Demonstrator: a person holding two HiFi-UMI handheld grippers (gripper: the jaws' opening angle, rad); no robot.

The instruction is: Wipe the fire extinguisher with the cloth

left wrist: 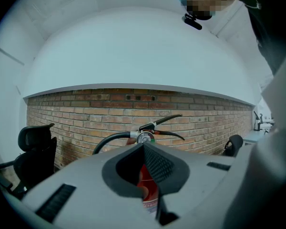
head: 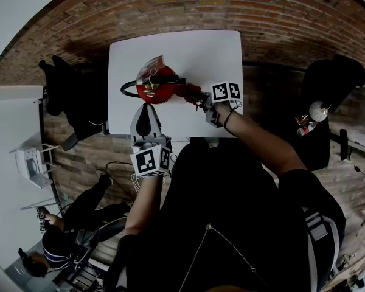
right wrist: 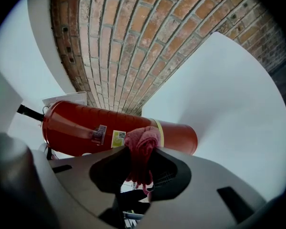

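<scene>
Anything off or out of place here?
Nothing stands out: the fire extinguisher stands upright on the white table, and the right hand-held gripper holds the red cloth against its side.

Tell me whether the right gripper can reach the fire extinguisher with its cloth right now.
Probably yes: the right gripper, shut on the cloth, sits beside the fire extinguisher with nothing between.

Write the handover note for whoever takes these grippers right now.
Left gripper: fingers shut, empty, aimed at the fire extinguisher.
Right gripper: shut on the red cloth, which sits against the cylinder's side by the yellow band.
The fire extinguisher stands upright on the white table.
Done: cloth gripped and at the cylinder.
Left: the wiping. How much is already wiped cannot be told.
</scene>
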